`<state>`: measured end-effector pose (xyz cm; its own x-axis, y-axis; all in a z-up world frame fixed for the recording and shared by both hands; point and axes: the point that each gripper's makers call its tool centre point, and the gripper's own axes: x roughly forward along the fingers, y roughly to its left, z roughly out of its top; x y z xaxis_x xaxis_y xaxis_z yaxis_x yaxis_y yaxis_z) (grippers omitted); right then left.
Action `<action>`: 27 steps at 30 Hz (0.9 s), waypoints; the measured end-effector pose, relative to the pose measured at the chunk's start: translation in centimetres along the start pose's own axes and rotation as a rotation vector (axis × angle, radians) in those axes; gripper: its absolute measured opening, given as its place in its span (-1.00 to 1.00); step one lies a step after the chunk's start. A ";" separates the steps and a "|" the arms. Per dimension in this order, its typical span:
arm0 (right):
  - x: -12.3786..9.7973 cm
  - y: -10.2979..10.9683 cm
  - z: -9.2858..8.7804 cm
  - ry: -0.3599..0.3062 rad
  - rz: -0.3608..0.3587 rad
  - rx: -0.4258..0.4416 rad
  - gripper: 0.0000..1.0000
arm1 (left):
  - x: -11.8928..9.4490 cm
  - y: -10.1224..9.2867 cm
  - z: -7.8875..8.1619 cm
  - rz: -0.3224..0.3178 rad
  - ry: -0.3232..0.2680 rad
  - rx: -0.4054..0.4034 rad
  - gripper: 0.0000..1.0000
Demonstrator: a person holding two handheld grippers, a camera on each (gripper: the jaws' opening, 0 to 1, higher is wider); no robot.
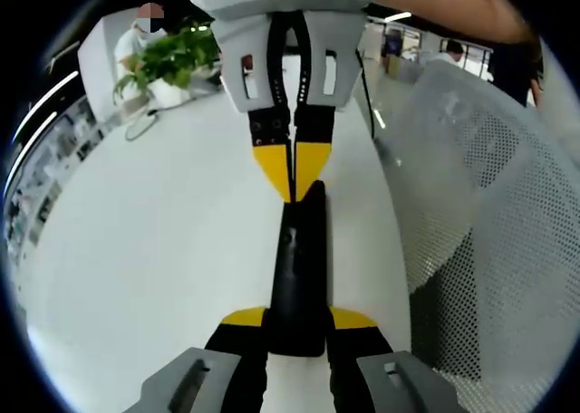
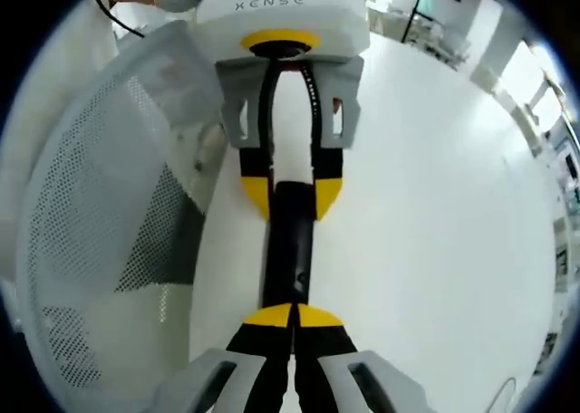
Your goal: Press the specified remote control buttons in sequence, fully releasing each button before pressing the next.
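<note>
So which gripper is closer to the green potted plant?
Right. The right gripper sits, jaws shut, at the far end of the black remote control, toward the potted plant. The left gripper clamps the remote's other end, farther from the plant.

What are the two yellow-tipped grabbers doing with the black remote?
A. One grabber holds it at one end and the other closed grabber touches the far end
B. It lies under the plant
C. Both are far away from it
A: in the left gripper view the left gripper clamps the near end of the black remote, while the right gripper, tips together, meets its far end.
</note>
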<state>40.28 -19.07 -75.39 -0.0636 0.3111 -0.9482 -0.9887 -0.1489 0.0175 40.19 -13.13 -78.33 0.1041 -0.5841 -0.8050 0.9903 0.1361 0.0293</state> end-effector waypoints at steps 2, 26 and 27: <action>-0.1 -0.1 0.1 -0.003 -0.007 -0.003 -1.00 | 0.1 0.1 -0.1 0.000 0.001 0.001 -0.53; 0.1 -0.6 0.7 -0.016 -0.017 -0.006 -1.00 | 0.0 0.0 0.0 0.005 0.004 0.003 -0.54; 0.2 -0.6 0.7 -0.016 -0.016 -0.006 -1.00 | 0.1 0.0 0.0 0.005 0.004 0.003 -0.54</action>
<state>40.74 -18.26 -75.33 -0.0498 0.3285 -0.9432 -0.9888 -0.1490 0.0004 40.20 -13.13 -78.40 0.1082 -0.5800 -0.8074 0.9900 0.1364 0.0347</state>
